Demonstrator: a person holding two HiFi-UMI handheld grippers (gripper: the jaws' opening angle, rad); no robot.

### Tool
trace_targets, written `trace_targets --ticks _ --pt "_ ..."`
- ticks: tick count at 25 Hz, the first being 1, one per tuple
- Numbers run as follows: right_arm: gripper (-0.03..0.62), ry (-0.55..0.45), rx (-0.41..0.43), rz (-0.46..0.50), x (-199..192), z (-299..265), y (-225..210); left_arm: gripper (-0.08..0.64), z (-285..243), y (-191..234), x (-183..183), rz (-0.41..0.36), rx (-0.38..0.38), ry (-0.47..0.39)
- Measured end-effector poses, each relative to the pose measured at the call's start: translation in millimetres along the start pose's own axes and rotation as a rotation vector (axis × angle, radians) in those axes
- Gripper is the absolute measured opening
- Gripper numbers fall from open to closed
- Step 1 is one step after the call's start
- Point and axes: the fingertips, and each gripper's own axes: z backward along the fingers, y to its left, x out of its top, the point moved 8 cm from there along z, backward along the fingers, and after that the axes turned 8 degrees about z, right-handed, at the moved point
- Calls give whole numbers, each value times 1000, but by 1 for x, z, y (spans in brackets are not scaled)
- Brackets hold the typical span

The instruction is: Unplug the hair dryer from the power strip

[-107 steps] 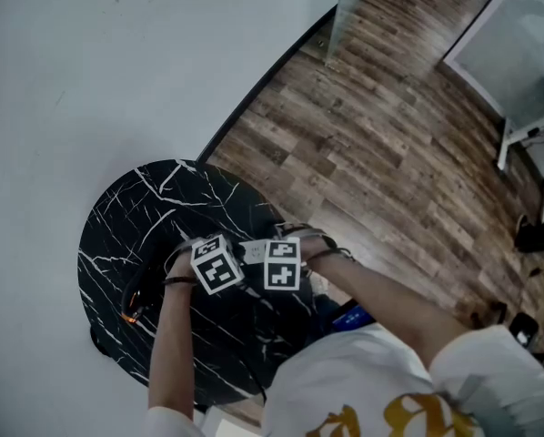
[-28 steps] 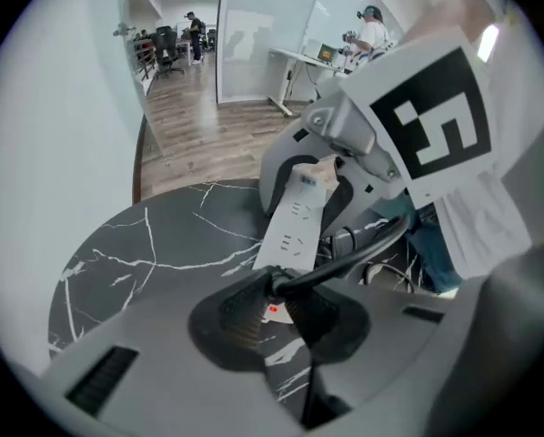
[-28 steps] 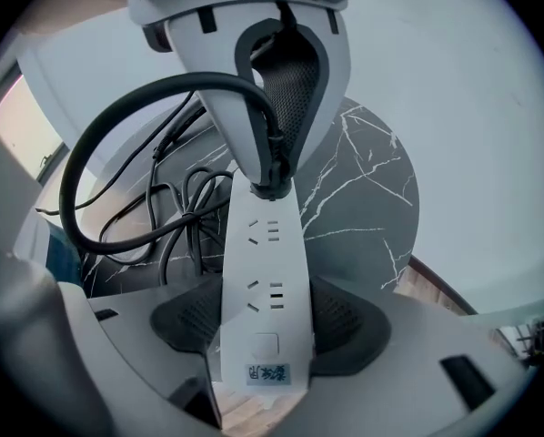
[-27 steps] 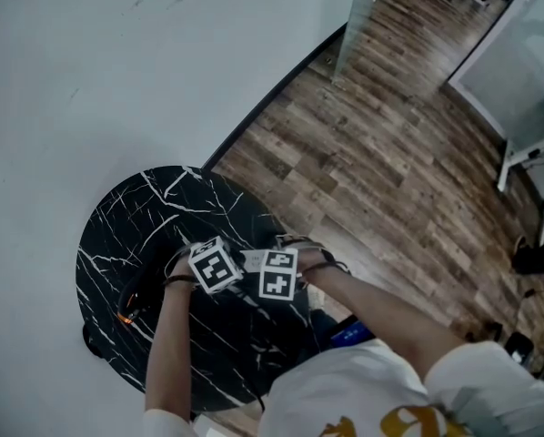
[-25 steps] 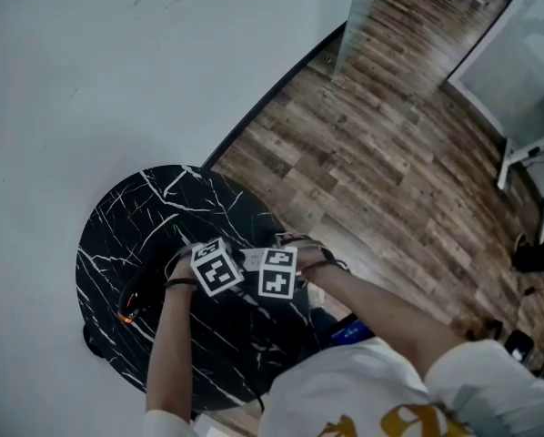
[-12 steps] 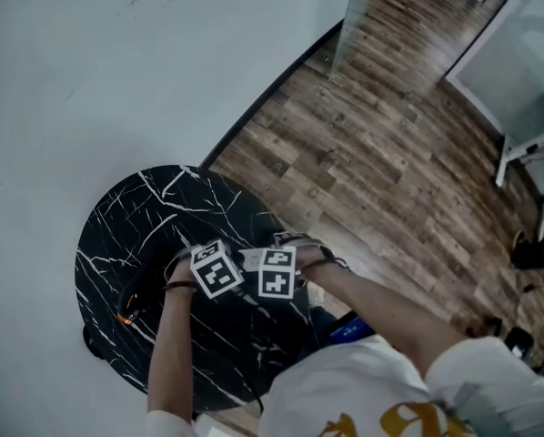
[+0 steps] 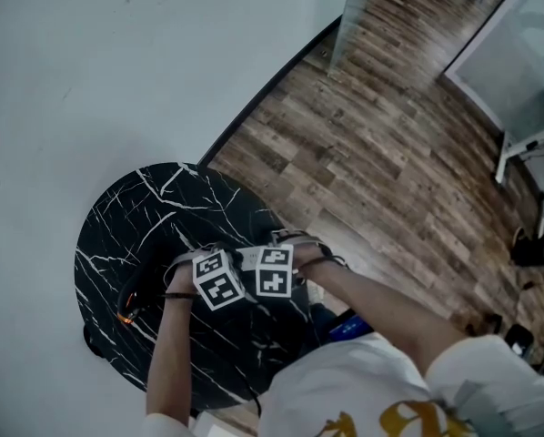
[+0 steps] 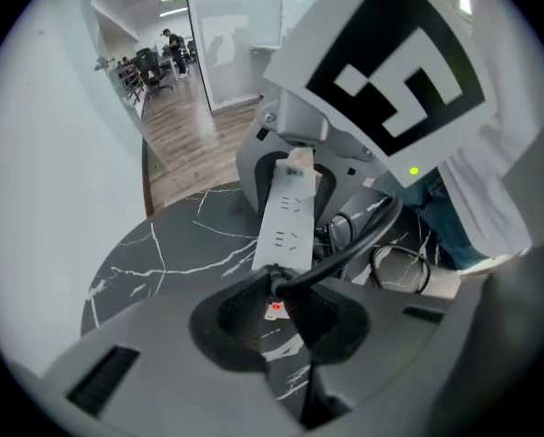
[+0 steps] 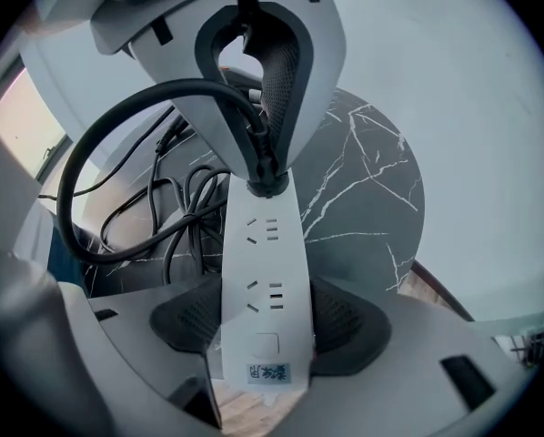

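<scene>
A white power strip [image 9: 261, 280] lies on the round black marble table [image 7: 136, 217]. My right gripper [image 9: 263, 326] is shut on its near end, pads pressing both long sides. At the strip's far end a black plug [image 9: 265, 182] sits in a socket, and my left gripper [image 8: 274, 294] is shut on that plug [image 8: 277, 285], pointing steeply down. The plug's black cable [image 8: 363, 239] arcs off to the side. In the head view both marker cubes sit close together over the strip [image 7: 247, 257]. A dark object with an orange spot [image 7: 126, 315], perhaps the hair dryer, lies at the table's left edge.
Loose loops of black cable [image 9: 158, 217] lie on the table beside the strip. A white wall [image 7: 90, 62] curves round the table's far side, and wood floor [image 7: 372, 135] lies to the right. The person's torso [image 7: 363, 390] is at the near edge.
The left gripper's marker cube has tilted a little and sits slightly lower in the head view. The right gripper and the power strip have stayed put.
</scene>
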Motion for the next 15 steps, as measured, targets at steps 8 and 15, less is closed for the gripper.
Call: trace_targets --ticks 8,15 --pt "270 13 1 -20 1 0 0 51 3 9 3 23 -84 0" --pt "270 31 0 -1 1 0 -1 48 1 -1 -1 13 16 -3"
